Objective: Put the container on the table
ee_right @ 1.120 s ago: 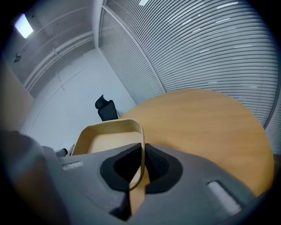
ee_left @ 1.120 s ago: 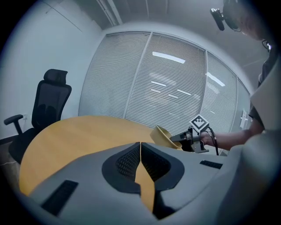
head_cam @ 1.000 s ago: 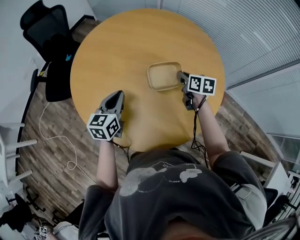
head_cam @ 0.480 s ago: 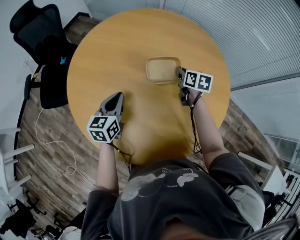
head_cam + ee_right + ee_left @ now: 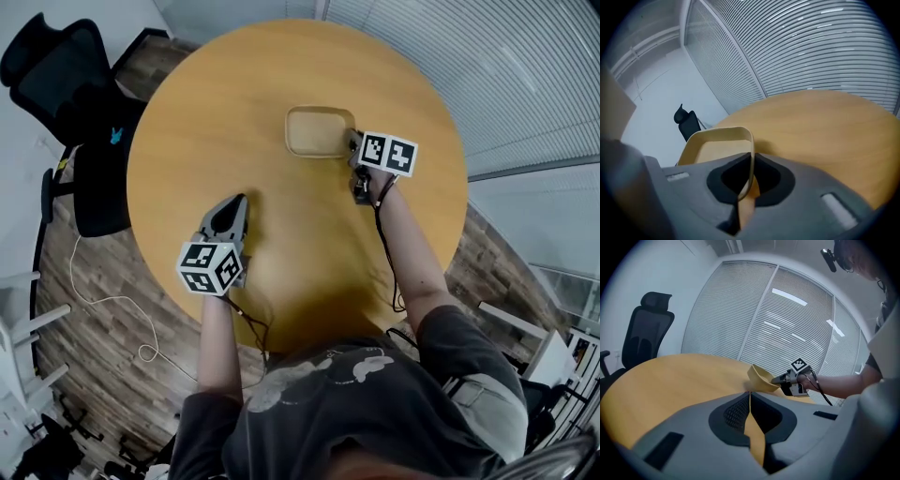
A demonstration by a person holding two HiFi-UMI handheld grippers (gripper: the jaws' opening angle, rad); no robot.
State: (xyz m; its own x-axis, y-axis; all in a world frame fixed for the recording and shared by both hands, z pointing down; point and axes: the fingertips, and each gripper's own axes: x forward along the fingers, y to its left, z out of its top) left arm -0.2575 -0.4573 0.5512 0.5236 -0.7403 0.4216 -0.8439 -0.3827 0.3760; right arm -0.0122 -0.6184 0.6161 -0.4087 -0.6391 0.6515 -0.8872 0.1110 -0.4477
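Container [image 5: 319, 131] on the move: over the last second it has slid away from the person, from mid-table toward the far side, and the right gripper [image 5: 353, 142] has gone with it. The left gripper [image 5: 239, 200] has barely shifted and hangs over the near left part of the round wooden table [image 5: 187, 141].

From the head view the container reads as a shallow tan tray with rounded corners, seen flat from above. The left gripper view tells more: the container [image 5: 761, 379] is tipped, its gripped side raised and its low corner down by the wood, though whether it touches cannot be told. That view also catches the right gripper [image 5: 780, 379] from the side, reaching in at the rim. The right gripper view settles the grip: its jaws are pinched on the thin wall of the container [image 5: 717, 140], one jaw inside and one outside. The left gripper's own view shows its jaws drawn together at the tips with nothing between them, only tabletop beyond.

Room is good. The container lies well inside the table's edge, right of centre, with broad bare wood to its left and toward the person. A black office chair [image 5: 56, 84] stands just off the far left edge. Slatted blinds [image 5: 487, 66] run beyond the right side, clear of the table.
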